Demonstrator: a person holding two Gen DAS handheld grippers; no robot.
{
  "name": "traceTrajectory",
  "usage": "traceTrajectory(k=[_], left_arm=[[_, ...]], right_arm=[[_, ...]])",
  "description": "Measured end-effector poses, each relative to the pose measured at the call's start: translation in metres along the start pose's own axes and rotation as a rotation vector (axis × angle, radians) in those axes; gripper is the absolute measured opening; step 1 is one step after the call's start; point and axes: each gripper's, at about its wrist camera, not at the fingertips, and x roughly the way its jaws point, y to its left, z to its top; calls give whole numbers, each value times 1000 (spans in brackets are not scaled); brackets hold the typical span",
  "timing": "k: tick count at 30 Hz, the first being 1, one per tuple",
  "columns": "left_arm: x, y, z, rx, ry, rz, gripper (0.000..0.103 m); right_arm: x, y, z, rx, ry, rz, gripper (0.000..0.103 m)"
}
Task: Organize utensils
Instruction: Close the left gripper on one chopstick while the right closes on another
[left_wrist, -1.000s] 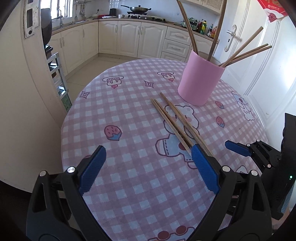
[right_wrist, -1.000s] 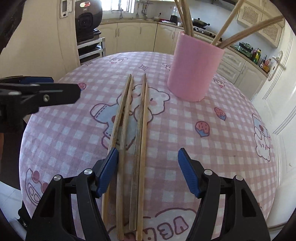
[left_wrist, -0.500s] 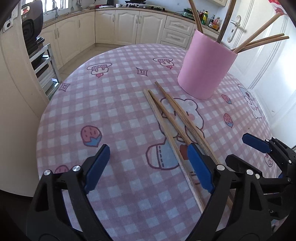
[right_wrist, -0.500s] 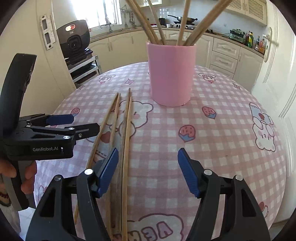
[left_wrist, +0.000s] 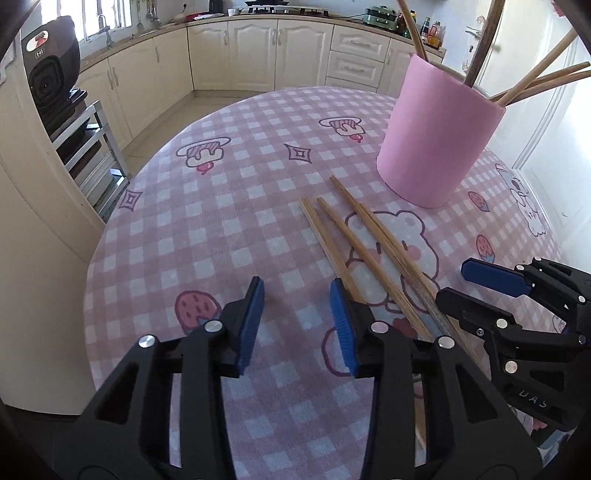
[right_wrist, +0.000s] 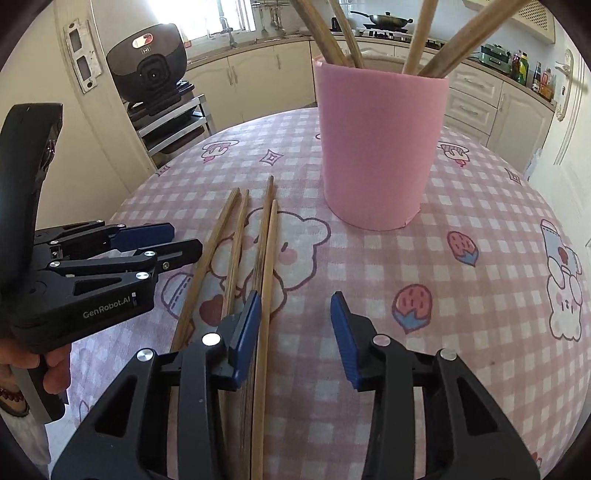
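I see four loose wooden chopsticks (right_wrist: 236, 254) lying side by side near the middle of the round tabletop with the pink checked cartoon cloth (left_wrist: 221, 221), just short of the upright pink cylindrical holder (right_wrist: 380, 147), which carries more chopsticks and stands toward the far edge. My left gripper (left_wrist: 297, 325) is closing on bare cloth, grasping nothing, the bundle just beside its right finger. My right gripper (right_wrist: 293, 332) is also closing, unclenched, with the rightmost chopstick inside its left finger.
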Motion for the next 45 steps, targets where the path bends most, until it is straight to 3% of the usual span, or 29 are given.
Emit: traceTrajectory(k=[2,5,7,9,13,17,22,26,28,32,34,37,45], left_arm=[[0,2,2,-18,2,-11,38],[-3,12,6,-84,5,-97,47],[-2,14,8,-98,5,-103,48],[2,10,10,-70,9,-74,48],[10,0,16,-18,11,-50,48],[18,-9,24,40,37,-21,47],[23,-6,35,15,75,-21,45],[27,-14,34,62,56,32,38],[27,-13,34,57,54,25,36],[26,-18,34,76,42,6,16],[25,-17,33,63,31,-8,15],[22,-13,30,33,23,-43,5],[-13,-11,31,13,-34,-134,5]], right_arm=[[3,1,3,-15,7,-15,36],[7,2,6,-36,14,-25,35],[11,3,9,-44,21,-32,35],[16,9,11,-81,26,-74,32],[24,12,23,-88,48,-71,20],[32,15,35,-109,95,-72,18],[34,9,42,-83,118,-43,17],[32,7,43,-83,124,-47,16],[33,6,46,-75,128,-41,16],[34,8,48,-84,118,-64,9],[34,9,46,-78,106,-68,5],[30,8,42,-57,89,-60,5],[-7,-3,38,23,18,13,5]])
